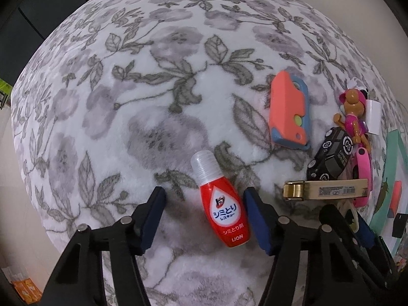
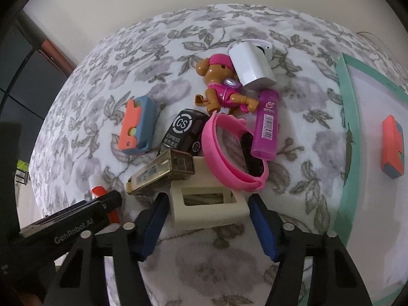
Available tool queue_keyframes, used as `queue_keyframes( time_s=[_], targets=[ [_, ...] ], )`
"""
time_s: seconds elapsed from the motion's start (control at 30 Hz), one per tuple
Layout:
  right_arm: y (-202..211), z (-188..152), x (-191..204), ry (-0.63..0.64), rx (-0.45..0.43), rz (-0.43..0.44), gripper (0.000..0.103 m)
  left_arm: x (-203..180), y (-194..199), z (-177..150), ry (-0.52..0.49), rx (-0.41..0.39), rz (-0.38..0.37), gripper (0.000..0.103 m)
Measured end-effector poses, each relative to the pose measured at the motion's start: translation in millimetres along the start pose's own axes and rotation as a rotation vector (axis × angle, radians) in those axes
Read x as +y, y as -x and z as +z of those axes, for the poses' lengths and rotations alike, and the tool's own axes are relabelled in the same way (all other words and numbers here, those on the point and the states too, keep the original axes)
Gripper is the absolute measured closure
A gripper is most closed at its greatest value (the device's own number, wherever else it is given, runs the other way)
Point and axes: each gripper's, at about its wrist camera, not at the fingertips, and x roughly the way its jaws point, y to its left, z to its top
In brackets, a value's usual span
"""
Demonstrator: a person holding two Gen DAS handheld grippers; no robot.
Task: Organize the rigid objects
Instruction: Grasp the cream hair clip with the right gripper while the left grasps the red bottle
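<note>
A small red bottle with a clear cap (image 1: 220,204) lies on the floral blanket between the pads of my left gripper (image 1: 204,190). The right pad sits close against it, the left pad stands clear, so the gripper is open. My right gripper (image 2: 208,196) straddles a cream box with a window (image 2: 207,209); its pads sit just beside the box's sides, with a thin gap on the left. Behind the box lie a gold bar-shaped case (image 2: 158,173), a black toy car (image 2: 185,130) and a pink wristband (image 2: 229,158).
Further back lie an orange and blue toy (image 2: 136,127), a brown and pink dog figure (image 2: 221,86), a white charger (image 2: 251,66) and a purple tube (image 2: 266,125). A teal-edged white tray (image 2: 349,127) at the right holds an orange and blue block (image 2: 392,148).
</note>
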Motion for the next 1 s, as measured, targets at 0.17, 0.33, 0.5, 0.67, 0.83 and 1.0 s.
queue_keyframes(
  time_s=[0.17,0.33,0.5,0.67,0.83,1.0],
  targets=[
    [-2.8,0.9,1.9,-0.006,-0.002,0.005,0.043,-5.6,3.4,-0.3,-0.011,0.001,-0.009,0.046],
    [-1.7,-1.5,-2.0,-0.010,0.008,0.022,0.043,-14.1,7.0,-2.0,-0.030,0.004,-0.003,0.047],
    [1.5,-8.5,-6.8,-0.014,0.020,0.031,0.043,-24.3,8.1,-5.3,-0.050,0.004,-0.002,0.051],
    [5.7,-15.0,-10.1,-0.018,0.035,0.032,0.043,-32.8,10.9,-8.5,-0.061,0.003,-0.015,0.066],
    [8.2,-19.6,-11.8,-0.023,0.062,0.034,0.043,-34.2,10.8,-8.2,-0.066,0.003,-0.016,0.066],
    [12.4,-22.1,-15.4,-0.043,0.081,0.040,0.043,-33.2,14.1,-8.0,-0.055,0.010,-0.047,0.067]
  ],
)
